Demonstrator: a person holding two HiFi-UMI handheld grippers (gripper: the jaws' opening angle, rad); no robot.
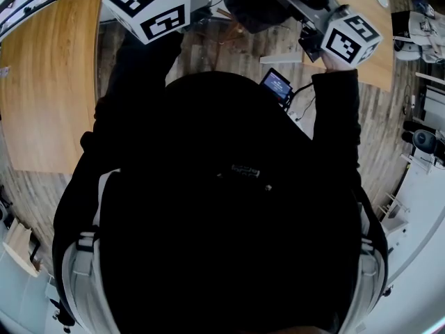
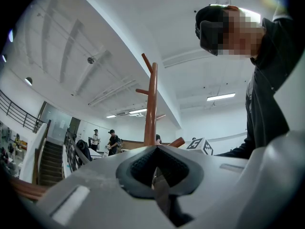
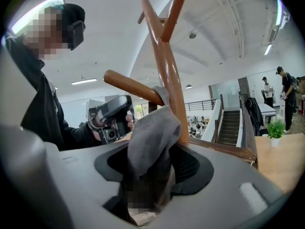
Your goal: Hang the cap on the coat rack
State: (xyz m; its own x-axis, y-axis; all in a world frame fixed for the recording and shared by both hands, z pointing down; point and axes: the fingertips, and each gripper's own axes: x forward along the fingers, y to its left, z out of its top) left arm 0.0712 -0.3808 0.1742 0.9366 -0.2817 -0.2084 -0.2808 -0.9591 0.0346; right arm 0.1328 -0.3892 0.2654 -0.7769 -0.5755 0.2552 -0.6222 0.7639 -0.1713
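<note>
Lower centre of the left gripper view: left gripper (image 2: 159, 175) with jaws drawn together on nothing, the brown coat rack (image 2: 151, 104) upright behind it at mid-frame. Centre of the right gripper view: grey cap (image 3: 152, 137) draped against the rack's trunk just below a side peg (image 3: 131, 86), its lower fabric hanging down between the jaws. Bottom centre there: right gripper (image 3: 152, 175) parted, pads slack around the cloth rather than clamped on it.
</note>
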